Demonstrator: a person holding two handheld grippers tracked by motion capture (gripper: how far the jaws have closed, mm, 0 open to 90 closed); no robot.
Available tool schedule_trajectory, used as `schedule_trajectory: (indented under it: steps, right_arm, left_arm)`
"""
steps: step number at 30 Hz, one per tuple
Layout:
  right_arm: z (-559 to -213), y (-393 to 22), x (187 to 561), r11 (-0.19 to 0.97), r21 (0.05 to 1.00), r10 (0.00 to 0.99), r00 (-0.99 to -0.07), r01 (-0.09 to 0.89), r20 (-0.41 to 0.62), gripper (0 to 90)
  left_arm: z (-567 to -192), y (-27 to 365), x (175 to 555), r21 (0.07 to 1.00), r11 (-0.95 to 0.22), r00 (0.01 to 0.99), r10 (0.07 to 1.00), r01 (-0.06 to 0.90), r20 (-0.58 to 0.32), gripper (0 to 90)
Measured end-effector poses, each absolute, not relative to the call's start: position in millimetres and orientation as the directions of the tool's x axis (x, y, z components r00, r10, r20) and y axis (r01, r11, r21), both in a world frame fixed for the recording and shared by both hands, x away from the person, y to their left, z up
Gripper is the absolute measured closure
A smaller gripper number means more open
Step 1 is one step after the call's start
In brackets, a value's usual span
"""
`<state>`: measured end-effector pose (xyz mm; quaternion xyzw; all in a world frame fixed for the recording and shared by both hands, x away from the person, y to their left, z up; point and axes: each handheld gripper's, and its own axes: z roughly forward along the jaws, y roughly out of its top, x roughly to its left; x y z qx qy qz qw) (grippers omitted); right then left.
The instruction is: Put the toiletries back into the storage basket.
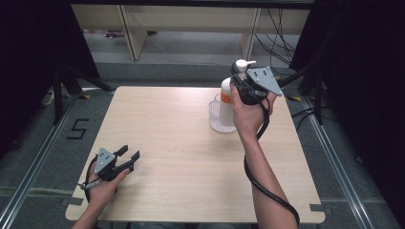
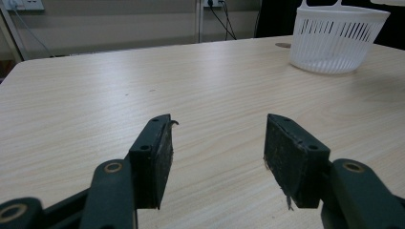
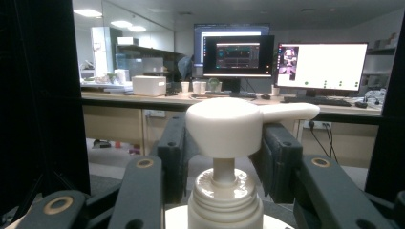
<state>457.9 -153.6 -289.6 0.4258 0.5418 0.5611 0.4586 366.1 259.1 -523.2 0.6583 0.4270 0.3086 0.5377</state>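
1. The pump bottle (image 1: 228, 98) hangs upright in the right gripper (image 1: 241, 88), its base over or just inside the white slotted basket (image 1: 213, 116) at the far right of the table (image 1: 191, 157). I cannot tell whether the base touches the basket floor.
2. In the right gripper view, the 2 jaws stand either side of the bottle's neck (image 3: 223, 191), just below the white pump head (image 3: 224, 126). They look clamped on the bottle, though the contact itself is hidden behind the pump head.
3. The relation that matters: the bottle's long axis runs vertical, straight down from the fingers toward the basket, with the spout (image 3: 289, 111) pointing sideways. My reading is that the coming move is a straight lowering or lifting along that axis, keeping the base clear of the basket rim.
4. The right hand (image 1: 246, 117) is at the basket. The left gripper (image 1: 125, 157) rests well apart from the basket, toward the near left corner of the table.
5. The left gripper's 2 pads (image 2: 160, 157) stand apart with nothing between them, aimed across the bare wood toward the basket (image 2: 336, 40).
6. Count: 1 bottle, 1 basket, 2 grippers.
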Motion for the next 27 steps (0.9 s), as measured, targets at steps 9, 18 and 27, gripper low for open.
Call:
schedule_trajectory:
  steps: [9,18,27]
  right_arm:
    - [-286.1,-152.0,464.2,-0.008,0.998,0.977,-0.211,-0.054,-0.004,59.8]
    - [-282.3,-153.6,471.4,-0.005,0.999,0.979,-0.203,-0.044,-0.004,59.8]
    - [-278.5,-153.3,479.4,-0.004,0.999,0.981,-0.194,-0.043,-0.004,59.7]
  left_arm:
    - [-523.2,259.3,366.1,0.971,-0.056,0.445,0.894,0.231,-0.054,42.4]
    - [-523.2,258.6,366.1,0.971,-0.053,0.442,0.895,0.235,-0.058,42.4]
    - [-523.2,258.6,366.2,0.971,-0.053,0.442,0.895,0.235,-0.059,42.4]
